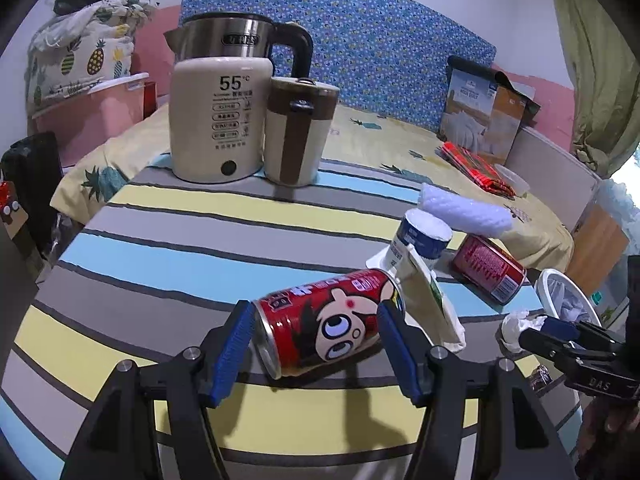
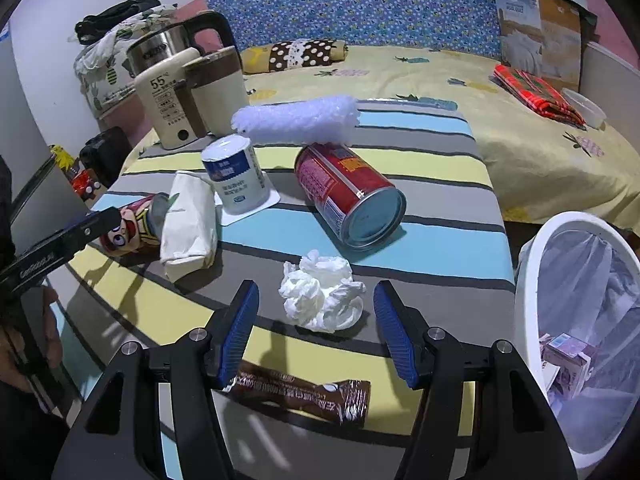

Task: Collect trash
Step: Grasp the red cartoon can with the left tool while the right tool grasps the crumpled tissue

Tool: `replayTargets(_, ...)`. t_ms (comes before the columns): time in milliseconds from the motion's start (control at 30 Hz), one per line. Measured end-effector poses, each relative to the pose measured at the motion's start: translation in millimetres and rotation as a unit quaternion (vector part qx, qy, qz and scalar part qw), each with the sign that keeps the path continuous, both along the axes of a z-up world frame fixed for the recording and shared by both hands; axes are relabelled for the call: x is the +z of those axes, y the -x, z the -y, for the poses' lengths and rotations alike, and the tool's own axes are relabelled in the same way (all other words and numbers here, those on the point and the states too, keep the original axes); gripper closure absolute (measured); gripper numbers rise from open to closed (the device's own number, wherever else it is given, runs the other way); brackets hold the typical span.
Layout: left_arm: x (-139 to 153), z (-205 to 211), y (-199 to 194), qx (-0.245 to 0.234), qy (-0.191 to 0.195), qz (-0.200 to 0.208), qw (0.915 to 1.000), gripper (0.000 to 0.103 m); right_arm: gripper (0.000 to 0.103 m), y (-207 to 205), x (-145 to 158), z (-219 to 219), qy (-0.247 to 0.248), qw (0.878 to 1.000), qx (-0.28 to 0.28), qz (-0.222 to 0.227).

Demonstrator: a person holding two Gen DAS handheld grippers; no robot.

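Brown wrapper point(image 2: 304, 394), crumpled tissue point(image 2: 320, 292), cartoon can point(image 1: 324, 320)

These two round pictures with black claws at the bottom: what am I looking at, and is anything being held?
No robot here: a person holds a two-finger gripper in each hand, each with a wide-angle camera looking along its fingers. One view is from the left gripper, whose open jaws straddle a cartoon can lying on the striped table. The other is from the right gripper, open around a crumpled tissue. Nothing is gripped. Also lying about: a red can, a yogurt cup, a brown wrapper. The white bin stands at the right.
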State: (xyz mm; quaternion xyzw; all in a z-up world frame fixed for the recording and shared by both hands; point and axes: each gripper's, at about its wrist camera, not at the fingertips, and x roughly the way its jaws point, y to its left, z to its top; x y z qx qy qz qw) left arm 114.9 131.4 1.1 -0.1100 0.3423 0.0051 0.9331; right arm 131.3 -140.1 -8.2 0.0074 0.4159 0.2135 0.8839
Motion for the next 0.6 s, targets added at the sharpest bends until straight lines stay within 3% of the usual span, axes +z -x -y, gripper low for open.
replayTargets(200, -10, 1, -3, 0.000, 0.022, -0.019, 0.9996, 0.040, 0.044, -2, -7, -3, 0.003, 1.000, -0.004, -0.008)
replayTargets(333, -9, 6, 0, -0.010, 0.026, -0.019, 0.9994, 0.040, 0.062, -2, -9, 0, 0.006, 1.000, -0.007, -0.012)
replayTargets(467, -2, 14, 11, -0.055, 0.045, -0.008, 0.9974, 0.040, 0.065, 0, -9, 3, 0.003, 1.000, -0.006, -0.012)
replayTargets(533, 2, 18, 19, -0.073, 0.038, 0.001, 0.9966, 0.040, 0.065, 0, -9, 3, 0.003, 1.000, -0.004, -0.011)
replayTargets(600, 7, 20, 25, -0.067, 0.001, 0.015, 0.9976, 0.040, 0.065, 2, -10, 4, 0.001, 1.000, -0.002, -0.012)
